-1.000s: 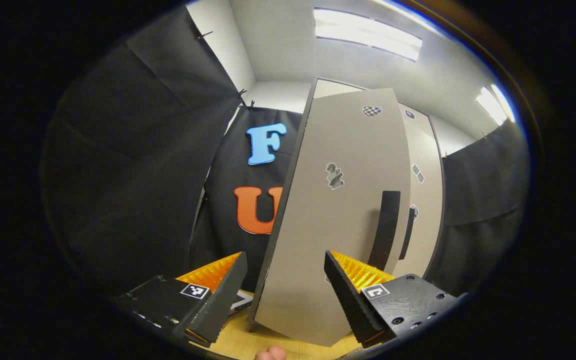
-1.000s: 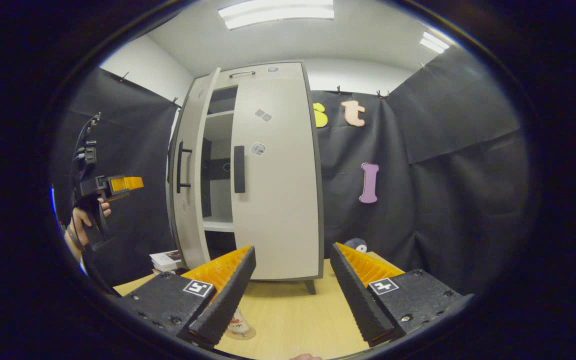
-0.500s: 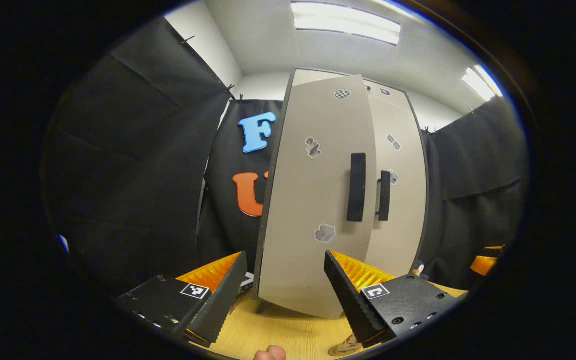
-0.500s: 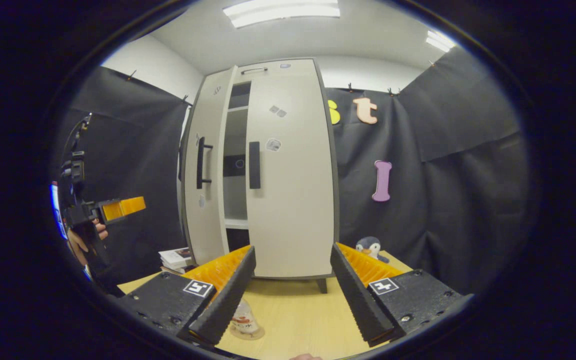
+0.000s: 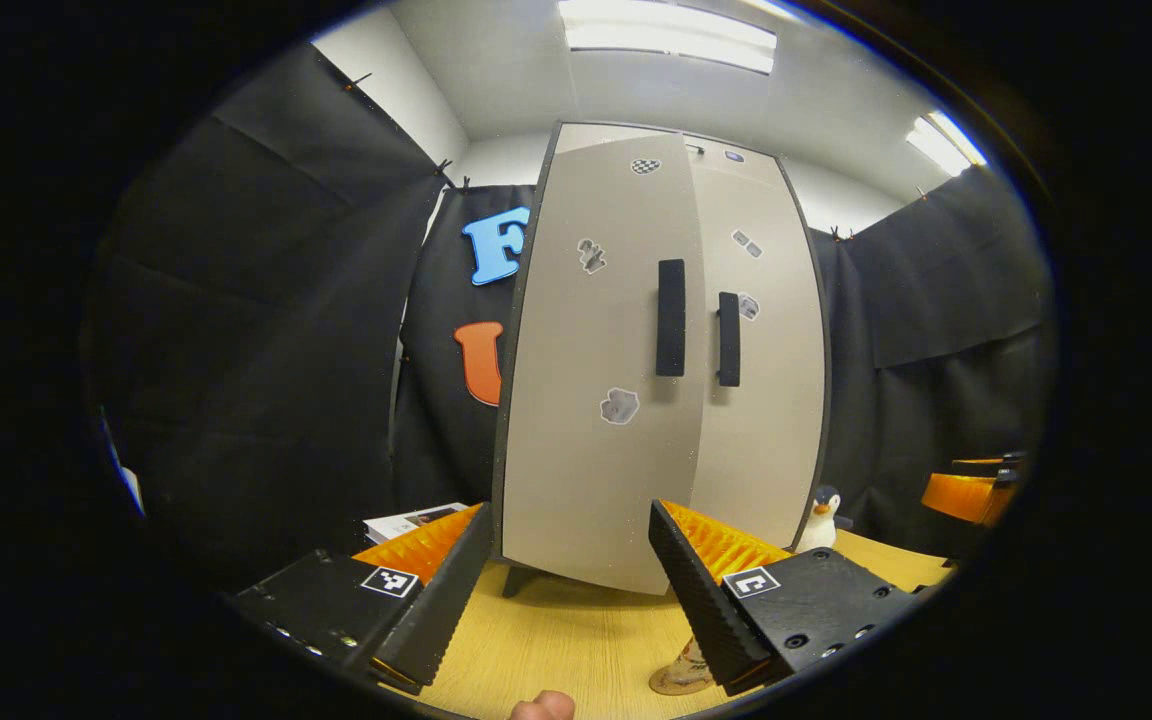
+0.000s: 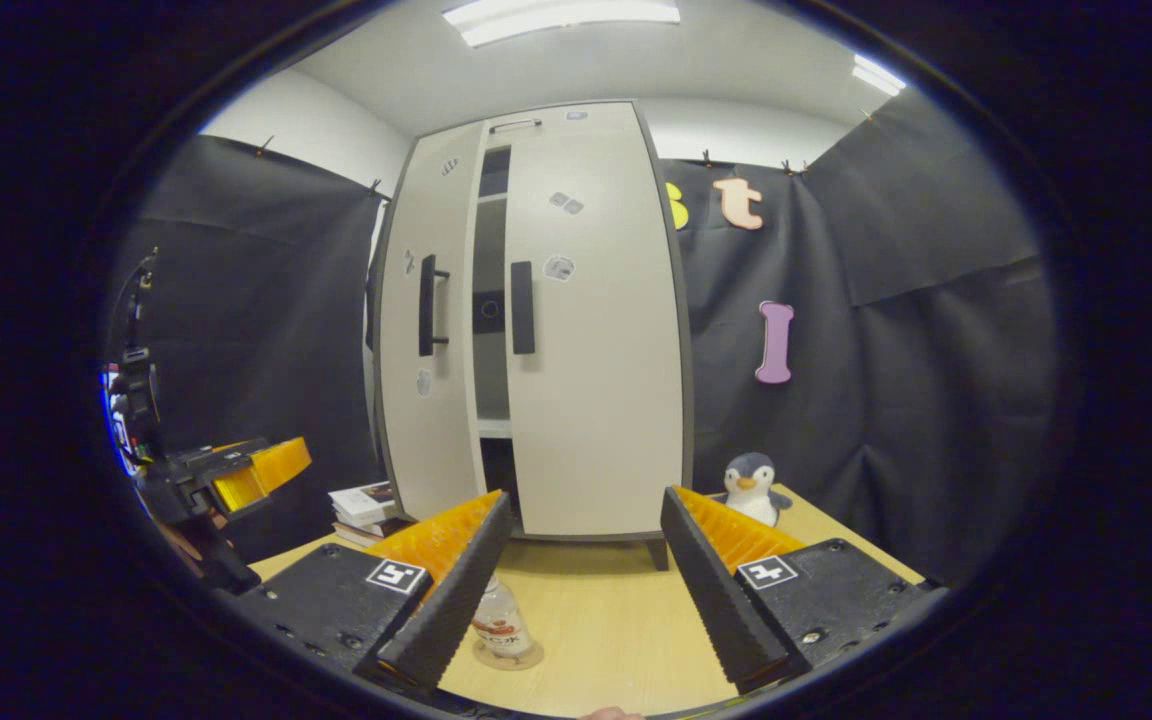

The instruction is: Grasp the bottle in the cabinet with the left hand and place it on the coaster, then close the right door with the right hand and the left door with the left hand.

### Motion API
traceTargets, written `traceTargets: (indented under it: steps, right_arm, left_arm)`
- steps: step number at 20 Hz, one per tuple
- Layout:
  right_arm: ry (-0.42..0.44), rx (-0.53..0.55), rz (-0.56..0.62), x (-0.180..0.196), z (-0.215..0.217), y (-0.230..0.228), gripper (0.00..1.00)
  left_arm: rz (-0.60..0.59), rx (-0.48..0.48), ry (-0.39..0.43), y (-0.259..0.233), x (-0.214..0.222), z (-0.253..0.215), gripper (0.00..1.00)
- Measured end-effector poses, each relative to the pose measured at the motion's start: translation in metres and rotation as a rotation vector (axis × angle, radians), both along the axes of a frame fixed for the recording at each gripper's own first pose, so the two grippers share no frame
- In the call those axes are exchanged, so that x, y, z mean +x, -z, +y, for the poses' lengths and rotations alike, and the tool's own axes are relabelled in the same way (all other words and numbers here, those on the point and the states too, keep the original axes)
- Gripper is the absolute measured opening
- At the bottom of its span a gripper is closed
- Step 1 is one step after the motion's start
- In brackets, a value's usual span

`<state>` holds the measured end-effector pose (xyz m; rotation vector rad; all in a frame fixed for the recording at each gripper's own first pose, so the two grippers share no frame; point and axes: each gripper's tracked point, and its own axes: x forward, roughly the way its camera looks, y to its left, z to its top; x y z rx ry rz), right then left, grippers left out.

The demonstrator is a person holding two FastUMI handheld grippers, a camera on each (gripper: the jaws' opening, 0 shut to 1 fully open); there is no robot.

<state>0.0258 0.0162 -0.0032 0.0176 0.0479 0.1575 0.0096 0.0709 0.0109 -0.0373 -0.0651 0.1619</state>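
The cabinet (image 6: pixel 591 330) has smooth, matt pale panels with matt black handles (image 5: pixel 671 317). The table (image 6: pixel 596 610) shows light wood grain. The bottle (image 6: pixel 498 625) looks like clear glossy plastic. The penguin toy (image 6: pixel 753 487) is soft plush.

Bright ceiling panels (image 5: pixel 671 35) glare overhead; sharp focus, edges fisheye-bent.

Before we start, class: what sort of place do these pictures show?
Probably a staged recording booth, not a home: black cloth walls, a lone cabinet on a wooden table, and office ceiling lights.
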Motion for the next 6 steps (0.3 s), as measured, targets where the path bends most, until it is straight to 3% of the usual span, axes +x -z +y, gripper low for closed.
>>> traceTargets:
  steps: [2, 3, 5, 6]
  right_arm:
    - [0.004, -0.008, 0.005, -0.004, 0.0, 0.003, 0.98]
    - [0.005, -0.012, 0.009, -0.005, -0.001, 0.004, 0.98]
    - [0.011, -0.012, 0.008, -0.003, -0.005, 0.005, 0.98]
    - [0.017, -0.007, 0.004, -0.003, -0.006, 0.003, 0.98]
  left_arm:
    - [0.0, 0.003, 0.013, 0.003, -0.002, -0.007, 0.99]
    - [0.006, 0.005, 0.021, 0.007, -0.002, -0.011, 0.95]
    - [0.014, 0.013, 0.023, 0.01, -0.004, -0.014, 0.95]
    - [0.014, 0.017, 0.022, 0.011, -0.004, -0.016, 0.99]
